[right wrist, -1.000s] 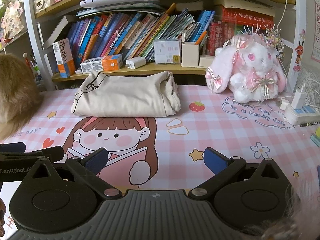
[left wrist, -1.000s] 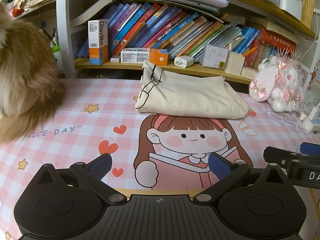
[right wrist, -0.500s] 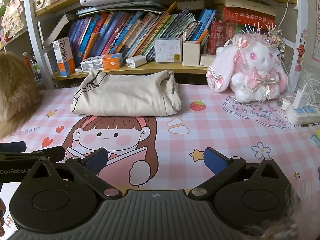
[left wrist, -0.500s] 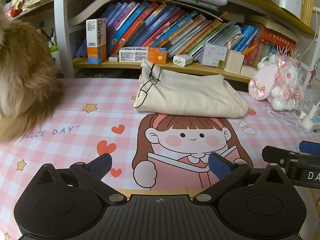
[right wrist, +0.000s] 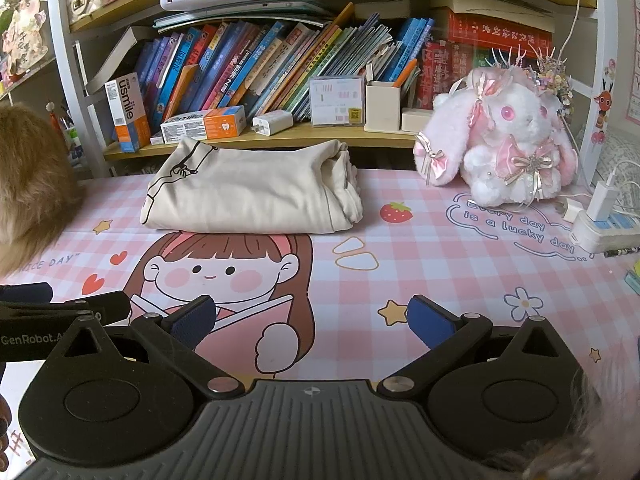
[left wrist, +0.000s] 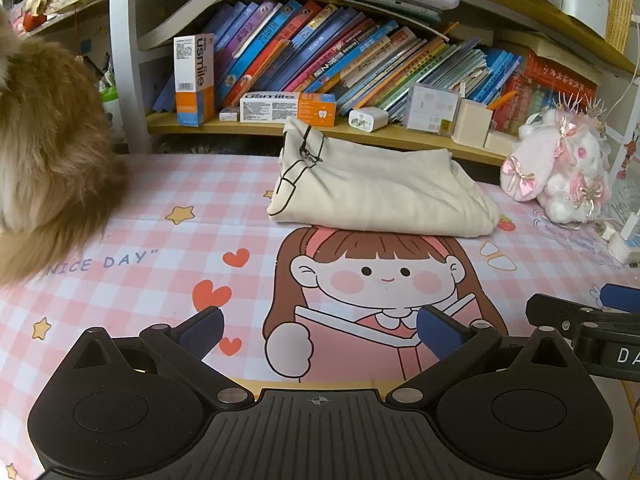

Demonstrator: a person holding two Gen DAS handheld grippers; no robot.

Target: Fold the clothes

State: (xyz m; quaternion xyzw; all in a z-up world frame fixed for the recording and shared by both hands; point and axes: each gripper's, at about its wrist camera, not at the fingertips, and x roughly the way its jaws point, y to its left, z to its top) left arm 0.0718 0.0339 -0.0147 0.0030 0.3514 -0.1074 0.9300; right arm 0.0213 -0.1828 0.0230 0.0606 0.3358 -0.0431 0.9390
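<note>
Little has been shifted since the earlier frames; the folded cream garment (left wrist: 380, 196) (right wrist: 252, 196) is left lying on the bench (right wrist: 420, 272). The fingers of the left gripper (left wrist: 320, 326) and right gripper (right wrist: 310, 318) are held apart, well short of it.

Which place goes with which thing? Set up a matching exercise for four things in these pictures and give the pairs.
Things:
1. folded cream garment
2. pink plush rabbit
3. white power strip
4. orange and white box

Places:
A. standing upright on the shelf, left of the books
B. far right edge of the mat
C. on the mat just above the cartoon girl's head
D. on the mat, right of the garment, at the shelf's foot

Pairs: 1-C, 2-D, 3-B, 4-A
</note>
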